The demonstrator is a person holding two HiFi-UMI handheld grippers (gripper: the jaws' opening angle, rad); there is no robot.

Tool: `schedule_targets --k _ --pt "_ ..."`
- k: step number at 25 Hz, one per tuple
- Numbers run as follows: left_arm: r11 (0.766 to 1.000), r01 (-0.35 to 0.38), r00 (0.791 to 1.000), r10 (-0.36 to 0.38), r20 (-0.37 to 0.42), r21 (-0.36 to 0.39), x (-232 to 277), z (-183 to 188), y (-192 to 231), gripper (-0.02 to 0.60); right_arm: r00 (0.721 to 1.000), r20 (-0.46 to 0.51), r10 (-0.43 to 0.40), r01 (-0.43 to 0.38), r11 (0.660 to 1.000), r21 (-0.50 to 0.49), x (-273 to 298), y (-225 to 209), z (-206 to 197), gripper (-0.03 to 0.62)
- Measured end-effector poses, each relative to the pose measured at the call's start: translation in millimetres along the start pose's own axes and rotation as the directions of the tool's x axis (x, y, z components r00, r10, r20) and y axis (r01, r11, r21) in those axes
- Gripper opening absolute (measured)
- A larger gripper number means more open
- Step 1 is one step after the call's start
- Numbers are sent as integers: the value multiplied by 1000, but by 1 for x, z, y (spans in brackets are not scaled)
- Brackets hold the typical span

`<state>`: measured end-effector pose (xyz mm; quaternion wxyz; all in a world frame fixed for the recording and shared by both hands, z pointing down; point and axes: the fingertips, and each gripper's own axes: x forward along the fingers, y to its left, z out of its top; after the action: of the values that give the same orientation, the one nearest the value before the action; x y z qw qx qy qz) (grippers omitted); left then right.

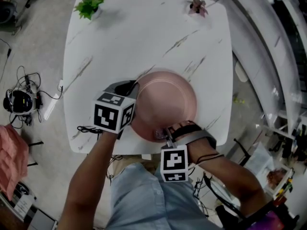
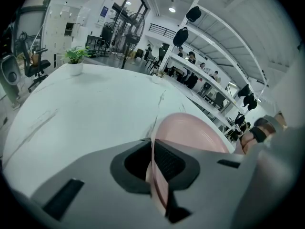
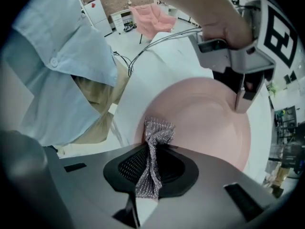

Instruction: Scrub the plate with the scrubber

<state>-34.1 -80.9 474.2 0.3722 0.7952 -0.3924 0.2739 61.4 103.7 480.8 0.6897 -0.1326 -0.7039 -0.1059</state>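
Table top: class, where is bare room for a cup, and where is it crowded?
Free: between the green potted plant, the pink-flowered plant and the round pink plate. Crowded: near edge, by the left hand-held gripper and right hand-held gripper.

Left tool [image 1: 125, 87] clamped edge-on on the left rim of the plate [image 1: 168, 97], rim running between the jaws. Right tool [image 1: 162, 134] at the near rim, jaws pinched on the scrubber [image 3: 153, 142], its wad sticking out past the tips over the plate. Left forearm [image 1: 81, 186] comes straight in from the near side, right forearm [image 1: 235, 174] angles in from the near right.
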Motion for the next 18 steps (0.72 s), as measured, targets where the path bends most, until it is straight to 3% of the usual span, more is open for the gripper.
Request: schedule_targets --k 8,12,18 --pt "1000 2 1000 -2 -6 -1 0 -2 0 18 984 -167 63 -42 991 125 3 -6 -42 71" --pt "1000 -1 1000 1 -7 -9 -1 -5 -1 17 974 -220 45 2 978 206 2 -18 -62 72" --pt "1000 -8 1000 8 -8 -8 0 -6 -5 17 962 -272 8 91 933 348 0 -49 -93 73"
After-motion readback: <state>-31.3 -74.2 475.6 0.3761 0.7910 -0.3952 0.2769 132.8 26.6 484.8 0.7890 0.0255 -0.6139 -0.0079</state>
